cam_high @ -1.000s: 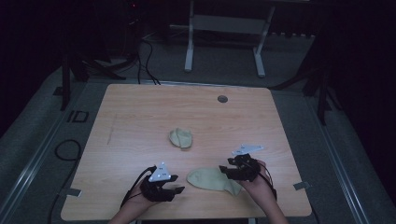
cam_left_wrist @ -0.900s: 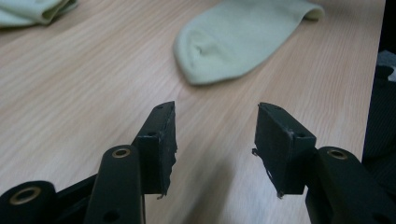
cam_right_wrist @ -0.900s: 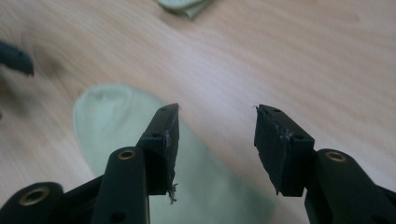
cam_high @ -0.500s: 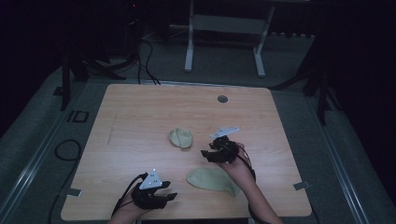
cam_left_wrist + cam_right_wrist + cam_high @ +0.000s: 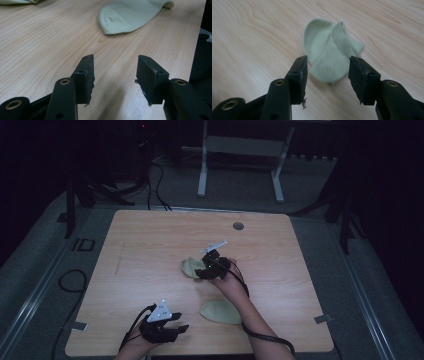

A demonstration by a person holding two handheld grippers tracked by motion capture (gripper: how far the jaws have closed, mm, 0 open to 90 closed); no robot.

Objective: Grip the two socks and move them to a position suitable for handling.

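text: none legible | labels: none | numbers: none | signs: none

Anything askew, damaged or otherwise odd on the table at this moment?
One thing: the far sock lies crumpled, folded over on itself with its ribbed cuff doubled up, while the near sock lies flat. The right gripper hangs just above the crumpled one, jaws apart, not touching it. The pad edges look slightly frayed. Nothing is spilled.

Crumpled sock (image 5: 190,267) at the table's middle partly hidden behind the right gripper (image 5: 204,270) in the high view, its edges blurred in the right gripper view, flat sock (image 5: 130,15) cut off by the left gripper view's top edge, left forearm cut by the bottom edge
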